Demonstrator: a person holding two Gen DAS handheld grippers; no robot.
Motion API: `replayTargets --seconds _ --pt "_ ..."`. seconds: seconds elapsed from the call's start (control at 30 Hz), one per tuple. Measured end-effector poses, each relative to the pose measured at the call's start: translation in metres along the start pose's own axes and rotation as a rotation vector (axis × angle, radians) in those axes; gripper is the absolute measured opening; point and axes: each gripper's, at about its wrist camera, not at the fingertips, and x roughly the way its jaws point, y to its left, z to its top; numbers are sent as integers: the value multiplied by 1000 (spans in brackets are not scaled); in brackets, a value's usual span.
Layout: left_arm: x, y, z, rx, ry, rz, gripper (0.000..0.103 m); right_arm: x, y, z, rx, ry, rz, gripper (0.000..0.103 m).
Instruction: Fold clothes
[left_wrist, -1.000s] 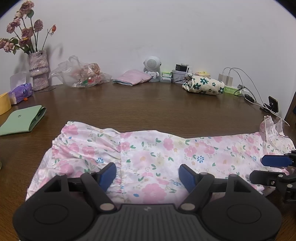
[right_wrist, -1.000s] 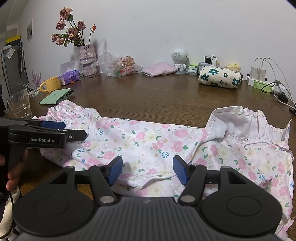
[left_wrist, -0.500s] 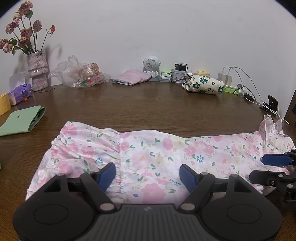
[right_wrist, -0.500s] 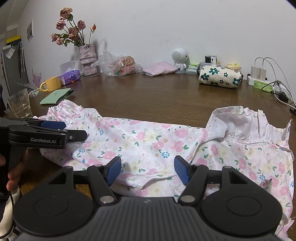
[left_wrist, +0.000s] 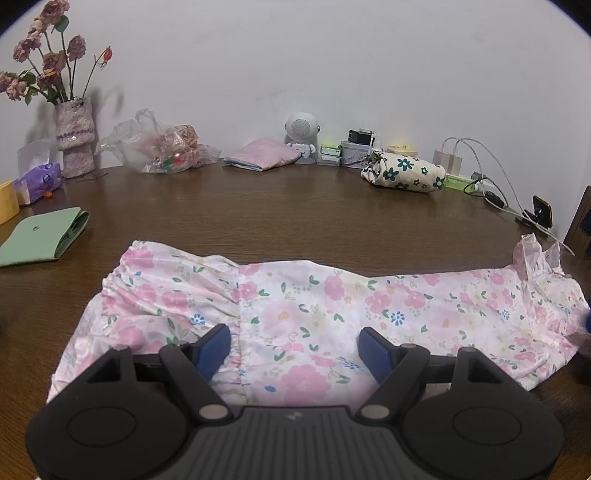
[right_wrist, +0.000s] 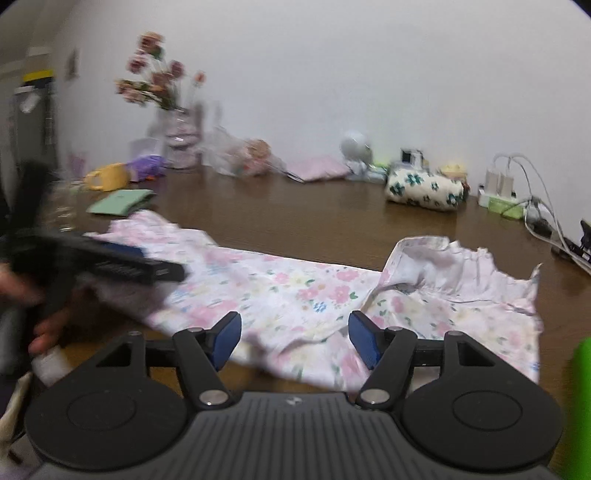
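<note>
Showing no readable writing, both tools (left_wrist: 294, 345) (right_wrist: 294, 339) gape over floral garment (left_wrist: 314, 310).

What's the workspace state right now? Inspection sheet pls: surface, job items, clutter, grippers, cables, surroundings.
Surface: brown wooden table, bare in the middle.
Job's things: floral garment spread flat across the near edge; its ruffled end is turned up, showing the white inside.
Clutter: vase with flowers, plastic bag, folded pink cloth, white speaker, floral pouch, green wallet, yellow mug.
Grippers: left gripper and right gripper both over the garment, jaws apart, nothing held. Right view is blurred.
Cables: white chargers and cords at far right.
Surroundings: white wall.
</note>
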Motion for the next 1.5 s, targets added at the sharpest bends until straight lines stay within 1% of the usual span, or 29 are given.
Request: replayTargets --seconds 0.03,0.1,0.2,0.33,0.47,0.5,0.57,0.6,0.63,0.67,0.7,0.77,0.83,0.93,0.97,1.0,1.03,1.1,1.17,1.2,1.27,1.3,1.33,1.4,1.5 --pt "0 1 0 -5 -2 -3 76 -14 -2 -2 -13 -1 -3 69" --pt "-1 3 0 -17 -6 -12 76 -31 -5 -6 -45 13 -68 72" --pt "-2 5 0 -27 -9 -19 76 -50 -9 -11 -92 45 -158 72" --pt "-2 4 0 -22 -8 -17 76 -65 -13 -21 -148 108 -169 71" --pt "-2 5 0 -25 -10 -19 76 -61 -17 -31 -212 182 -169 70" --pt "-2 5 0 -26 -10 -19 76 -58 -21 -33 -208 199 -169 64" --pt "-1 5 0 -21 -8 -16 76 -56 -33 -33 -177 211 -161 40" --pt "-1 5 0 -19 -8 -15 76 -54 -40 -32 -155 225 -158 21" --pt "-1 5 0 -20 -8 -16 76 -51 -45 -30 -141 235 -168 11" --pt "-1 6 0 -23 -9 -18 76 -49 -50 -27 -133 238 -186 6" --pt "-1 7 0 -26 -10 -20 76 -47 -51 -20 -144 219 -230 4" --pt "-1 7 0 -28 -11 -23 76 -43 -52 -6 -171 174 -317 3" --pt "-1 7 0 -28 -11 -23 76 -36 -45 15 -221 98 -393 3" --pt "-1 7 0 -28 -11 -24 76 7 -35 42 -263 58 -411 6" --pt "-1 7 0 -27 -11 -24 76 29 -36 47 -243 66 -381 8" --pt "-1 8 0 -27 -11 -25 76 48 -39 48 -210 85 -351 15" --pt "-1 8 0 -27 -11 -26 76 64 -42 48 -178 102 -333 25" --pt "-2 8 0 -27 -11 -27 76 76 -45 45 -140 97 -337 34" --pt "-2 8 0 -27 -11 -28 77 59 -53 46 -88 45 -326 43" --pt "-2 8 0 -28 -11 -29 77 48 -58 47 -55 18 -315 50" --pt "-2 9 0 -36 -14 -34 77 18 -74 52 31 -26 -284 55" --pt "-2 10 0 -41 -16 -37 77 7 -82 53 62 -34 -272 59" --pt "-2 11 0 -49 -18 -42 77 -3 -89 55 89 -36 -261 60" --pt "-3 13 0 -59 -21 -50 77 -9 -101 55 116 -9 -255 61" --pt "-3 13 0 -58 -19 -54 77 2 -107 41 150 59 -274 61"
